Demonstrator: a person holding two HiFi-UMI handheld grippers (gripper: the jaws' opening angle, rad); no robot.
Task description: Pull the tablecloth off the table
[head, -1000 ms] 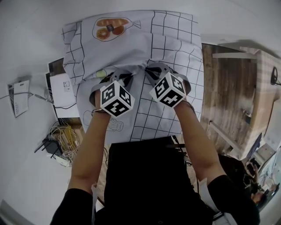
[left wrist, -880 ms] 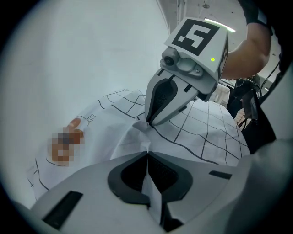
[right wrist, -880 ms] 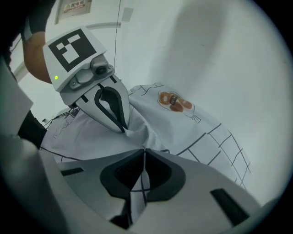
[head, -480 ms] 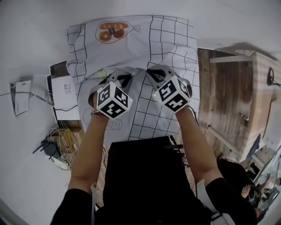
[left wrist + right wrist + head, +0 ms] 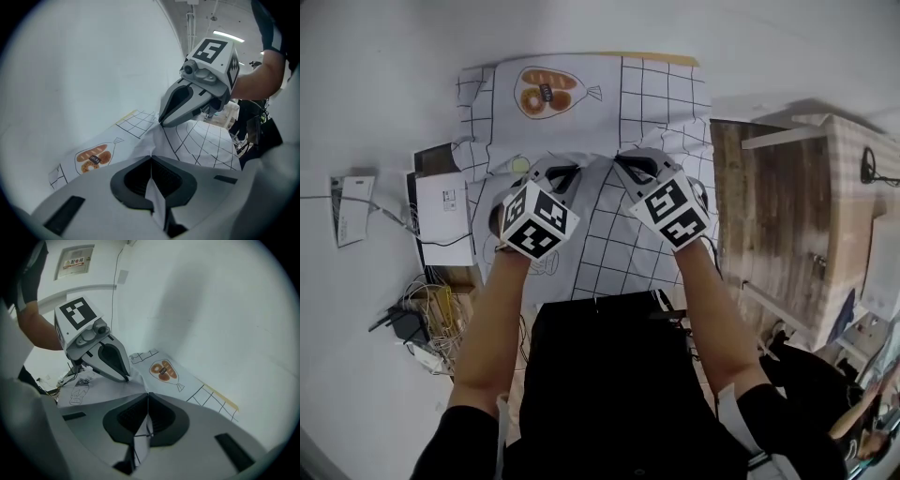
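Note:
The tablecloth (image 5: 661, 103) is white with a black grid and a bread print (image 5: 548, 91). It hangs from the far table edge (image 5: 661, 58) down toward me. My left gripper (image 5: 565, 170) is shut on a pinched fold of the cloth, which shows between its pads in the left gripper view (image 5: 151, 161). My right gripper (image 5: 630, 162) is shut on a second fold just to the right, seen in the right gripper view (image 5: 147, 397). The two grippers sit side by side, close together, lifting the cloth into a ridge between them.
A wooden cabinet (image 5: 769, 206) stands at the right. A white box (image 5: 441, 202) and a tangle of cables (image 5: 427, 309) lie at the left, with a small white device (image 5: 347, 197) farther left. A pale wall is behind the cloth.
Both grippers keep their hold. The cloth's far edge has slid a little toward me, and a tan strip of table edge now shows beyond it.

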